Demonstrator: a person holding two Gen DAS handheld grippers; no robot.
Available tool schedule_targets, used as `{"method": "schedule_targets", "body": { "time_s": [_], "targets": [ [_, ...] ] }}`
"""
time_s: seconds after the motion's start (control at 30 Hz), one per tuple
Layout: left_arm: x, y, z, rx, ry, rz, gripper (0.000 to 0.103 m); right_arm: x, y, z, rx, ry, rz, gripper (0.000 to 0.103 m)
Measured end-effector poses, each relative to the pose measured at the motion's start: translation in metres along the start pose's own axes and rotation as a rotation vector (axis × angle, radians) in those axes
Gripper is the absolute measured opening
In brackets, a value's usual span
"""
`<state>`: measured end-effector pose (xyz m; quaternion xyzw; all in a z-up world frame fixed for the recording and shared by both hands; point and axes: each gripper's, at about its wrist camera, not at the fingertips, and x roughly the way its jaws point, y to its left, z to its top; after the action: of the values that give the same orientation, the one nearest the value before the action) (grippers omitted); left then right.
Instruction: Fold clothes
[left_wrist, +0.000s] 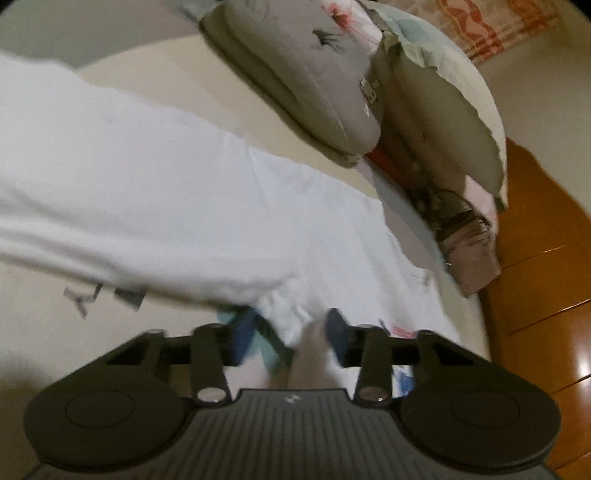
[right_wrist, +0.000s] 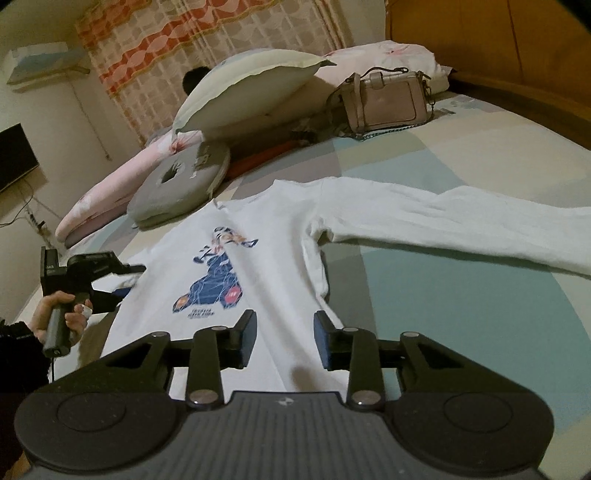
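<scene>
Right gripper (right_wrist: 283, 341) fingers apart, over white shirt (right_wrist: 280, 236)

Patterned curtain (right_wrist: 207, 48), wooden floor (left_wrist: 546, 258), dark wall-mounted screen (right_wrist: 14, 155).

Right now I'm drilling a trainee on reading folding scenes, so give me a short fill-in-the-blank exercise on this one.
1. The shirt spread on the bed is ____ in colour.
2. The handbag lies near the ____ of the bed.
3. The right gripper has its jaws ____ over the shirt's hem.
4. The sleeve on the right lies stretched ____.

Missing words: white; head; open; out
</scene>
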<state>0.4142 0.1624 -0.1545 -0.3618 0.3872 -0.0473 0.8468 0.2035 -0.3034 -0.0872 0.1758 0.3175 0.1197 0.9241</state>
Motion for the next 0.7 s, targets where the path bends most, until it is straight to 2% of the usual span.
{"method": "schedule_targets", "body": {
  "time_s": [0.17,0.23,0.27,0.37,0.53,0.7],
  "targets": [
    [0.0,-0.014,-0.004,0.063,-0.015,0.058,0.028,0.0,-0.001,-0.002,0.01,0.002,-0.002,0.043],
    [-0.002,-0.018,-0.002,0.102,-0.024,0.101,0.006,-0.001,-0.002,-0.002,0.004,0.001,-0.015,0.043],
    [-0.003,-0.02,-0.002,0.121,-0.029,0.122,0.003,-0.002,-0.003,-0.001,0.005,0.0,-0.022,0.043],
    [-0.006,-0.025,0.001,0.178,-0.044,0.186,0.003,-0.007,-0.004,0.003,-0.011,-0.005,-0.046,0.043],
    [-0.013,-0.022,0.02,0.24,-0.019,0.225,0.003,-0.004,-0.017,0.017,-0.022,0.031,-0.061,0.044],
    [-0.015,-0.029,0.016,0.339,0.021,0.236,0.006,0.035,-0.046,0.051,0.054,0.143,0.04,0.046]
  ]
}}
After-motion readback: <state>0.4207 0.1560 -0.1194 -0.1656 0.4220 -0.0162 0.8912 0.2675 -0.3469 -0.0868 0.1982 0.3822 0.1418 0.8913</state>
